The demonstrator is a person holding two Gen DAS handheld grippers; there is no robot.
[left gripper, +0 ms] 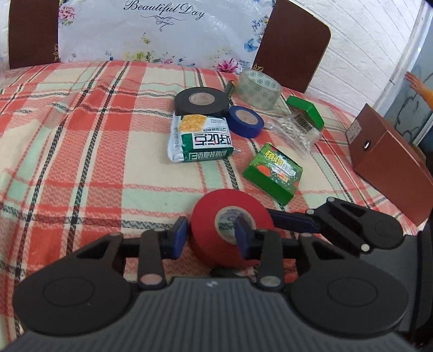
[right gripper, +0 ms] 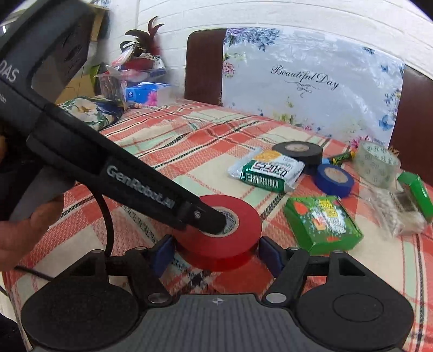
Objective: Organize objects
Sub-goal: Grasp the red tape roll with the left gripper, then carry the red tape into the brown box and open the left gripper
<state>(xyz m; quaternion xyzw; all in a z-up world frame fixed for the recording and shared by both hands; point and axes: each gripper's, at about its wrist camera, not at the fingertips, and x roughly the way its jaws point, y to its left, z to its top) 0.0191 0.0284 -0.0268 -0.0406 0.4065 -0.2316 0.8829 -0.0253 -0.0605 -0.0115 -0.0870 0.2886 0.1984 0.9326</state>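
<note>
Red tape roll [left gripper: 230, 224]: stiff, light, slick. We pinch its wall in the left gripper [left gripper: 212, 235]; the right gripper [right gripper: 216, 254] straddles it, jaws apart.

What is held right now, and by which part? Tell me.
Red tape roll: left gripper pinches its wall, one finger in the hole. Right gripper flanks its outer rim; grip cannot be told.

White brick wall [right gripper: 270, 16] behind two brown chairs [left gripper: 293, 43].
</note>
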